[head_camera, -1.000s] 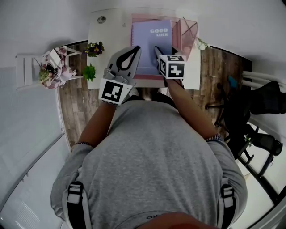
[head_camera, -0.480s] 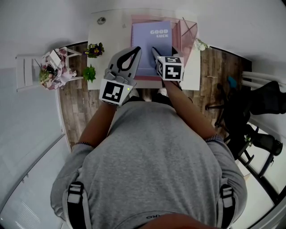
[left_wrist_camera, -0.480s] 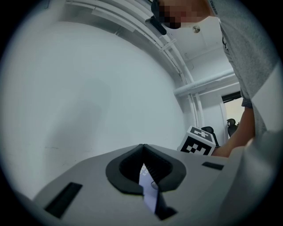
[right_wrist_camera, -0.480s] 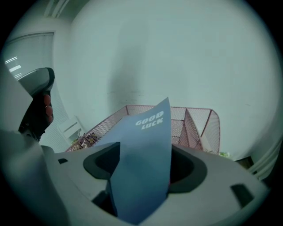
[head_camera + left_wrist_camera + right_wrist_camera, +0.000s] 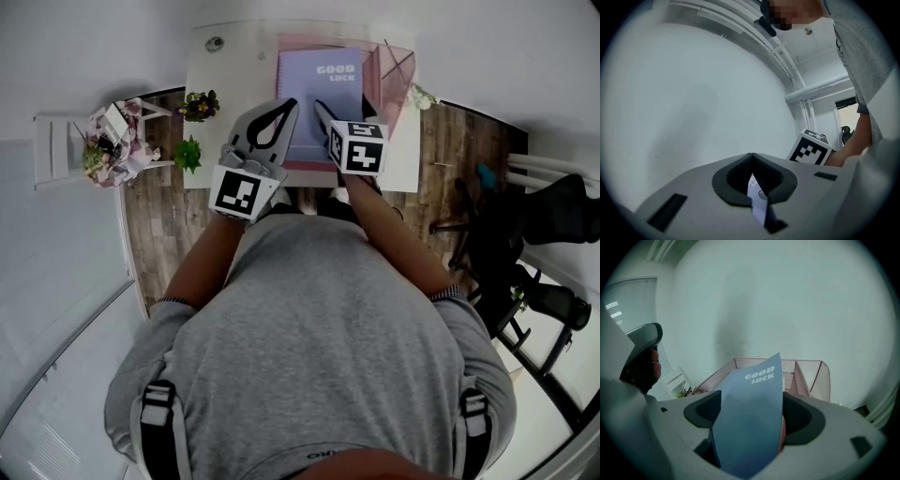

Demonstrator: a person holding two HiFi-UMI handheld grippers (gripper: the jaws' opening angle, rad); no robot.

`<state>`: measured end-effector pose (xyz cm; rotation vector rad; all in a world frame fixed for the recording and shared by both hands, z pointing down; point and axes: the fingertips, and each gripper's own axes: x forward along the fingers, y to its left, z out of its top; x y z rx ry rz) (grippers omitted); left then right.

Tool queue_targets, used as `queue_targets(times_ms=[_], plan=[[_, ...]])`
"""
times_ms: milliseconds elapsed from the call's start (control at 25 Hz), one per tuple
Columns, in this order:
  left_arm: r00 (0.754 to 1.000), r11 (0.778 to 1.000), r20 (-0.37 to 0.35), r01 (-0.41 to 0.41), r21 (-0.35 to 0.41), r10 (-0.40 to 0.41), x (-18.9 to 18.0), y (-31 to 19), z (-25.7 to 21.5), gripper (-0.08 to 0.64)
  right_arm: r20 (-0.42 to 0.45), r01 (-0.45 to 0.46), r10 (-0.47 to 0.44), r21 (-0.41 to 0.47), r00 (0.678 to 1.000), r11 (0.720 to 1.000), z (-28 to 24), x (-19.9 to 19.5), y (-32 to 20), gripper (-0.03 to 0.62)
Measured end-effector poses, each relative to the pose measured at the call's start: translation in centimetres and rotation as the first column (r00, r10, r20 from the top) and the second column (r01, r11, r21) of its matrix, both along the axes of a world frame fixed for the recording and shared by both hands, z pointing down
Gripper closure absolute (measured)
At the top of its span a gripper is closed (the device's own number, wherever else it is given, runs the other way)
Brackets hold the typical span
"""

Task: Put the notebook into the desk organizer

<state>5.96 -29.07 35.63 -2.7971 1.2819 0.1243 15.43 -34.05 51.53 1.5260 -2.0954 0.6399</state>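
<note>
Lavender rectangular notebook (image 5: 314, 80) with white "GOOD LUCK" lettering lies cover-up over the flat left bay of the pink wire-mesh desk organizer (image 5: 392, 75). The organizer stands at the back of the white desk (image 5: 230, 84), against the wall. The notebook's long axis runs straight away from the person. Its lettered end is farthest off, toward the wall, and its plain short edge is nearest, about level with the organizer's front rim. From above I cannot tell whether it rests fully flat.

The left gripper (image 5: 284, 103) sits at the notebook's left long edge. In the left gripper view its tips (image 5: 751, 155) meet, and a thin lavender strip of the notebook (image 5: 754, 190) runs between the pads, so this gripper is clamped on that edge. The right gripper (image 5: 345, 103) is over the notebook's near right part. Its jaws have just been opening and now stand wide apart. In the right gripper view the notebook (image 5: 747, 423) rises between them toward the pink mesh (image 5: 811, 376), and neither pad presses on it.

By count there is one notebook, one organizer and two grippers, each with one marker cube. One small round grey thing (image 5: 214, 42) lies on the desk's far left corner. Two small potted plants stand just left of the desk: one with yellow and purple flowers (image 5: 199, 101), the other plain green (image 5: 187, 150).
</note>
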Motion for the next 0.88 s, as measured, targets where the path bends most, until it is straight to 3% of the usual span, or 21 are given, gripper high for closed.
queue_targets(times_ms=[280,480,720,880], plan=[[1.0,1.0,0.004,0.011,-0.021,-0.011,-0.2,-0.2,0.6,0.541,-0.078,0.062,-0.053,0.117,0.996,0.991,-3.4,0.0,-0.6,0.166],[1.0,1.0,0.006,0.017,-0.019,-0.017,0.0,-0.4,0.5,0.541,-0.071,0.107,-0.094,0.212,0.993,0.971,-6.1,0.6,-0.7,0.169],[0.999,1.0,0.029,0.021,-0.012,-0.02,0.2,-0.7,0.4,0.54,0.028,0.163,-0.185,0.361,0.982,0.918,-10.3,1.3,0.2,0.23],[0.999,1.0,0.012,0.03,0.002,-0.03,0.3,-1.0,-0.9,0.541,0.02,0.242,-0.278,0.431,0.96,0.869,-12.3,1.1,1.3,0.266]])
